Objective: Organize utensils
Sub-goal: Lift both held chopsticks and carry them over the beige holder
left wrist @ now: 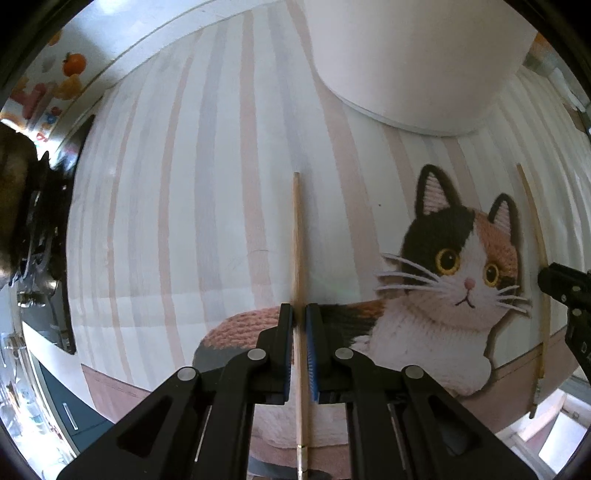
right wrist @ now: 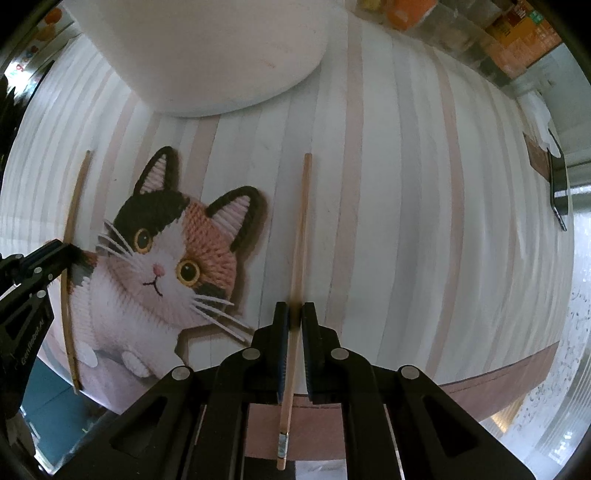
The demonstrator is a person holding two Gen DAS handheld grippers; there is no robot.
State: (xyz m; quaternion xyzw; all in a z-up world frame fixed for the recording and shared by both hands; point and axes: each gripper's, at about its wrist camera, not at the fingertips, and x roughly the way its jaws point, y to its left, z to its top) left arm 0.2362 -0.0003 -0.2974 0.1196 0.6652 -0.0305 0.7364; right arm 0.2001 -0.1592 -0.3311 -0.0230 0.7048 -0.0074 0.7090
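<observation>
My left gripper (left wrist: 299,314) is shut on a wooden chopstick (left wrist: 297,240) that points forward over the striped cat mat (left wrist: 177,221). My right gripper (right wrist: 295,314) is shut on a second wooden chopstick (right wrist: 301,221), also pointing forward over the mat (right wrist: 424,221). Each wrist view shows the other gripper and its chopstick at the edge: the right one in the left wrist view (left wrist: 565,291), the left one in the right wrist view (right wrist: 40,266). A white round container (left wrist: 413,55) stands ahead of both, also in the right wrist view (right wrist: 214,48).
The mat has a calico cat picture (left wrist: 454,277). A dark utensil (right wrist: 557,188) lies at the mat's right edge. Boxes and packets (right wrist: 517,33) stand at the far right. A dark stove area (left wrist: 40,240) is to the left.
</observation>
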